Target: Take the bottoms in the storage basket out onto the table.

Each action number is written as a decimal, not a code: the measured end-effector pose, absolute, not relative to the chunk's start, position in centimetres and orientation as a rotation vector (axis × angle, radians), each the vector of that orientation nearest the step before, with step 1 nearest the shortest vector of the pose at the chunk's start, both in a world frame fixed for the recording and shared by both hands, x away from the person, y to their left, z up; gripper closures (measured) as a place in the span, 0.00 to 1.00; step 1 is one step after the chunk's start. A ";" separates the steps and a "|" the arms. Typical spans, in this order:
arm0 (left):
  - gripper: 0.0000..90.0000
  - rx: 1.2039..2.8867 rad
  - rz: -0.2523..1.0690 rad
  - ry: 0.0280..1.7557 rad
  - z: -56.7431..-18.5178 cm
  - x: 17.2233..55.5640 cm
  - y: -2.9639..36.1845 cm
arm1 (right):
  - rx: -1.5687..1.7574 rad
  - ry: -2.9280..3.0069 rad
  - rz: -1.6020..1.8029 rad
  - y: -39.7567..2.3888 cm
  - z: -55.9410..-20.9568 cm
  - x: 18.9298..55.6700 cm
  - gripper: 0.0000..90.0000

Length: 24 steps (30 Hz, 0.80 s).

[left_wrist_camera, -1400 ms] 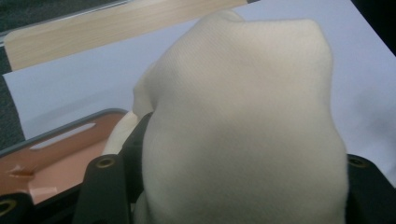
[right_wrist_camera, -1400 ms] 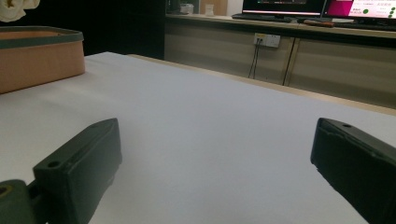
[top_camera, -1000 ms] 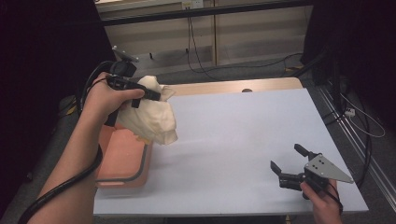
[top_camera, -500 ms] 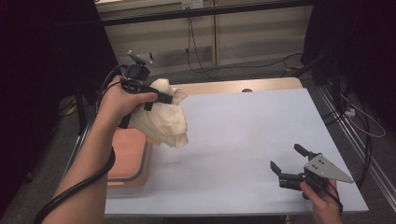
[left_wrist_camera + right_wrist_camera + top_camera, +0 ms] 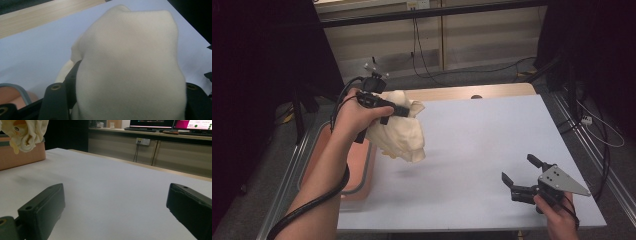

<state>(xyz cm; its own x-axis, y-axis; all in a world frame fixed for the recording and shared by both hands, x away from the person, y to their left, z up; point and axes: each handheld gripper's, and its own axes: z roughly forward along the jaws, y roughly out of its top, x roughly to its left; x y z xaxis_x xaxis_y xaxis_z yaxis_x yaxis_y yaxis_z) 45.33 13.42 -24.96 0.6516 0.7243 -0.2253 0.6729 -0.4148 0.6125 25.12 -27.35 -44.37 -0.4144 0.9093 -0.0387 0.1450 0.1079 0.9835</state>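
Clamping cream cloth point(image 5: 399, 132), left gripper point(image 5: 404, 111) closed; right gripper point(image 5: 521, 174) wide open.

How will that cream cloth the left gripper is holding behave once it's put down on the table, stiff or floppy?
Probably floppy: the cream cloth sags in loose folds below the left gripper. It seems light, since one pinch at its top carries it all. On the white table it would likely slump into a heap, not roll.

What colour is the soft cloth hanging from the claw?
The cloth is a pale creamy yellow. It shows best in the left gripper view, right up close.
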 end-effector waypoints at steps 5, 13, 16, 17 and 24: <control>0.43 2.176 0.096 1.076 -25.7 45.2 13.1 | 1.041 1.679 1.372 -27.3 -44.4 25.2 0.02; 0.43 2.177 0.102 1.052 -26.3 45.0 12.2 | 1.041 1.681 1.371 -27.3 -44.4 25.1 0.02; 0.43 2.181 0.101 1.042 -26.5 45.0 11.9 | 1.040 1.683 1.370 -27.3 -44.4 25.1 0.02; 0.43 2.175 0.106 1.043 -26.6 45.0 11.7 | 1.039 1.684 1.370 -27.3 -44.4 25.1 0.02; 0.43 2.172 0.097 1.024 -27.6 44.8 10.8 | 1.038 1.684 1.370 -27.4 -44.4 25.1 0.02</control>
